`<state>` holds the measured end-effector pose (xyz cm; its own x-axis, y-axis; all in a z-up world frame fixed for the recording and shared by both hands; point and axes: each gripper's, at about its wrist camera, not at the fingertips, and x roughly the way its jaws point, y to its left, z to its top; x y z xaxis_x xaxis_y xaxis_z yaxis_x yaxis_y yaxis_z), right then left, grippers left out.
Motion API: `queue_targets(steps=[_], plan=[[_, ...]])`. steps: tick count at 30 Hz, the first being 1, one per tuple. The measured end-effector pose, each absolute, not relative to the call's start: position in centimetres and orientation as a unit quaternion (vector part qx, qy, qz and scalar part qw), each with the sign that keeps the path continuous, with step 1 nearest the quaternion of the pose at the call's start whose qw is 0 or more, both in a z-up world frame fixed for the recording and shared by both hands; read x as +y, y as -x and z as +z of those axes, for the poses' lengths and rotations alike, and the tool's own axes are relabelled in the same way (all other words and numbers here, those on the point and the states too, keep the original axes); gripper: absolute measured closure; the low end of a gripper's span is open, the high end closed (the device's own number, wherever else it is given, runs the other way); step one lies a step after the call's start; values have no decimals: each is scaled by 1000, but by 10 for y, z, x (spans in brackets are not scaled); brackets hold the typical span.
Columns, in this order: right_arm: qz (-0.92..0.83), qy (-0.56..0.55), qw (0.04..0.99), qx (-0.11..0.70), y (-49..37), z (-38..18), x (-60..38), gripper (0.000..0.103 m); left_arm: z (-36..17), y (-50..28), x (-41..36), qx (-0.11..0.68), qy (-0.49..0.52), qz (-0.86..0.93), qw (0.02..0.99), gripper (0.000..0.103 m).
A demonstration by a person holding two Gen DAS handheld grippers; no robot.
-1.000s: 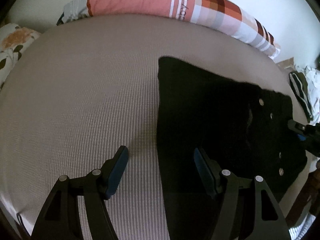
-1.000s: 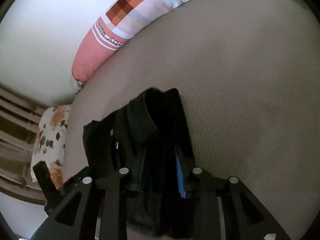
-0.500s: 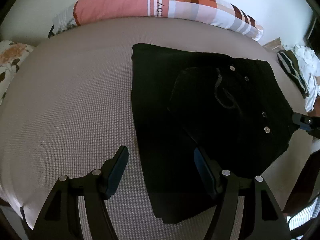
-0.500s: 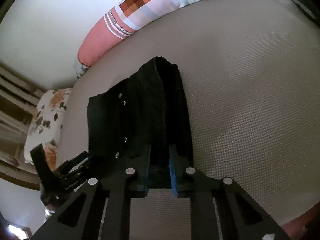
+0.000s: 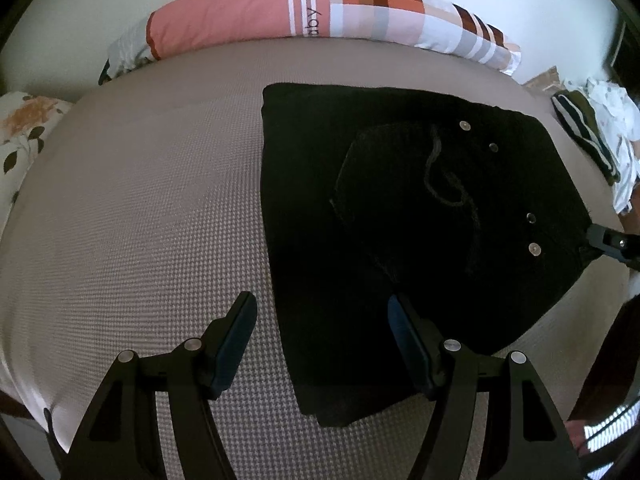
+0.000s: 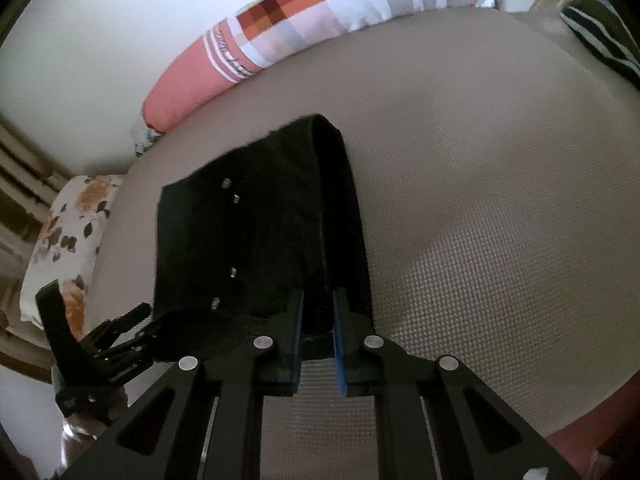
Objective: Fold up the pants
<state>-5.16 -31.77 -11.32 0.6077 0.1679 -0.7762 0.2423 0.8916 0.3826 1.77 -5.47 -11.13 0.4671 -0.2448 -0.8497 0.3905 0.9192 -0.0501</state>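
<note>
From my left claw's camera, my right claw is cut off at the frame edge beyond the black pants. The pants' near hem hides behind my right claw's fingers. The striped garment beside the bolster pillow runs out of frame.

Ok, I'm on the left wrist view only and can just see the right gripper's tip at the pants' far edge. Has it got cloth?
Observer: Yes. The right gripper has its jaws closing, with a folded edge of the black pants between its blue pads.
Operator: Which edge?
Observer: The thick doubled one, running straight away from the pads toward the long bolster.
Operator: And my left gripper from that side?
Observer: The left gripper sits by the pants' near corner; whether it touches, I cannot tell.
</note>
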Motion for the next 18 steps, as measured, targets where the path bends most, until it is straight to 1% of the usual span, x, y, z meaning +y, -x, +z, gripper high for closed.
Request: queue_targets(steps=[5,13,18], plan=[[-23,-232,865,445,49,-120,-321,92,-114,-16,-55,476,-75,-181,858,30],[-23,-238,865,442,49,-121,-322,91,-118,-16,-56,477,-68,-173,859,28],[-20,-237,865,442,49,-121,-322,87,-120,-17,-55,476,-61,-169,861,25]])
